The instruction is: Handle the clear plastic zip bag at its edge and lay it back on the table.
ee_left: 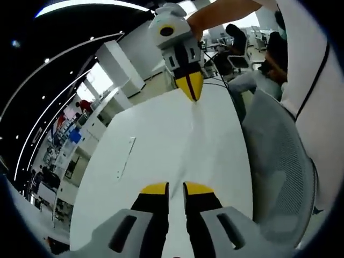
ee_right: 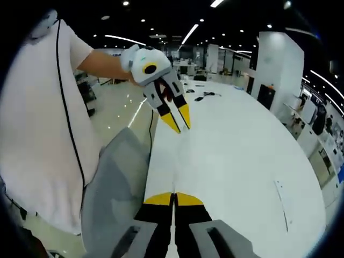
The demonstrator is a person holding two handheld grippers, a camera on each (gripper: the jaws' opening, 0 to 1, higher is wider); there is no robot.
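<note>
The clear zip bag [ee_left: 189, 137] is nearly invisible, a faint see-through sheet with a crease over the white table [ee_left: 156, 134]. In the left gripper view it runs from my right gripper [ee_left: 192, 92], shut on its far edge, down to the gap of my left gripper [ee_left: 176, 188], whose jaws stand a little apart. In the right gripper view my right gripper [ee_right: 174, 199] is shut on the bag [ee_right: 177, 161]. The film leads up to my left gripper [ee_right: 180, 124], its yellow tips slightly spread, above the table [ee_right: 242, 150].
A grey mesh chair [ee_left: 279, 172] [ee_right: 113, 188] stands at the table's long edge beside a person in a white shirt [ee_right: 37, 118]. A thin slot [ee_left: 126, 156] [ee_right: 283, 207] lies in the tabletop. Cables [ee_right: 203, 97] rest at the far end.
</note>
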